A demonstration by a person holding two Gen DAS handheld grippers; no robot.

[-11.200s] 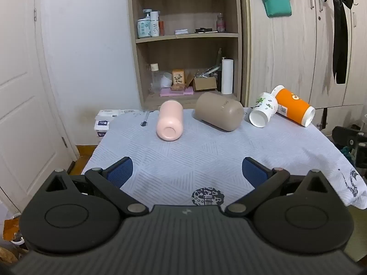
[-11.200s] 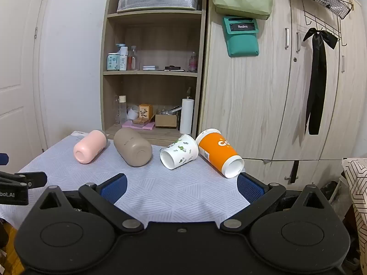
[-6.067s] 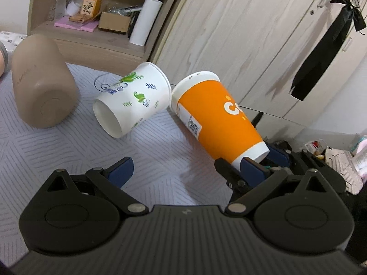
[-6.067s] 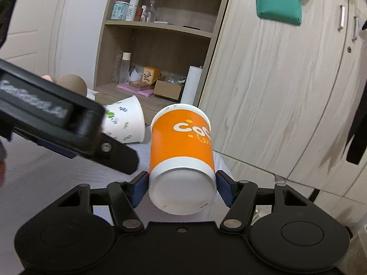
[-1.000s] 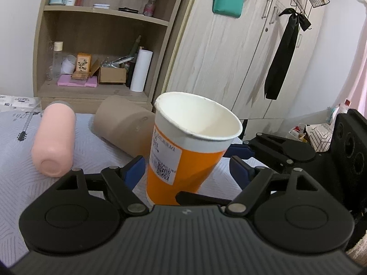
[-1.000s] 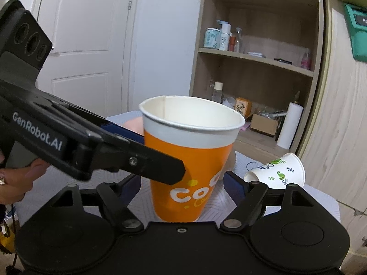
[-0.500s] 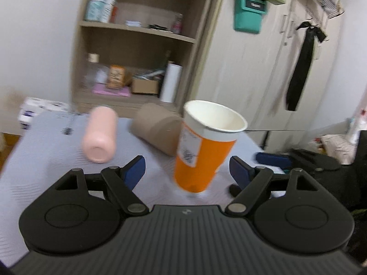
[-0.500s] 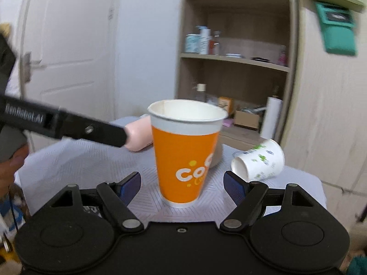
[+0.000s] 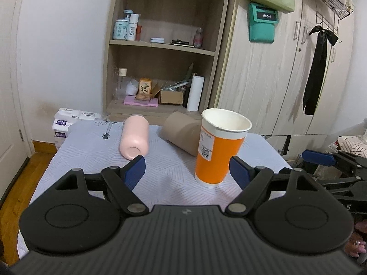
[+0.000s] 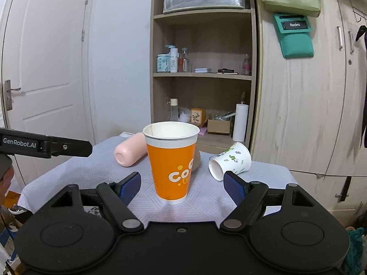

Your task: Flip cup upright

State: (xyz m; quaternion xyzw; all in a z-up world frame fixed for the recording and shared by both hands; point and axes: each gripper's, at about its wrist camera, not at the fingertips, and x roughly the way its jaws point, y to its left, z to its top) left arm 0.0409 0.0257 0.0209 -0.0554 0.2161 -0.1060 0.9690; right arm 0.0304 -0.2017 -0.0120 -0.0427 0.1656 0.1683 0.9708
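The orange paper cup stands upright, mouth up, on the table's grey-white patterned cloth; it also shows in the right wrist view. My left gripper is open and empty, pulled back in front of the cup. My right gripper is open and empty, also just short of the cup, not touching it. A pink cup, a tan cup and a white leaf-print cup lie on their sides behind it.
A wooden shelf unit with bottles and boxes stands behind the table, beside wooden wardrobe doors. The other gripper shows at the right edge of the left wrist view. A white door is at the left.
Both grippers have let go of the orange cup and drawn back from it. The cup now stands free and upright on the cloth.
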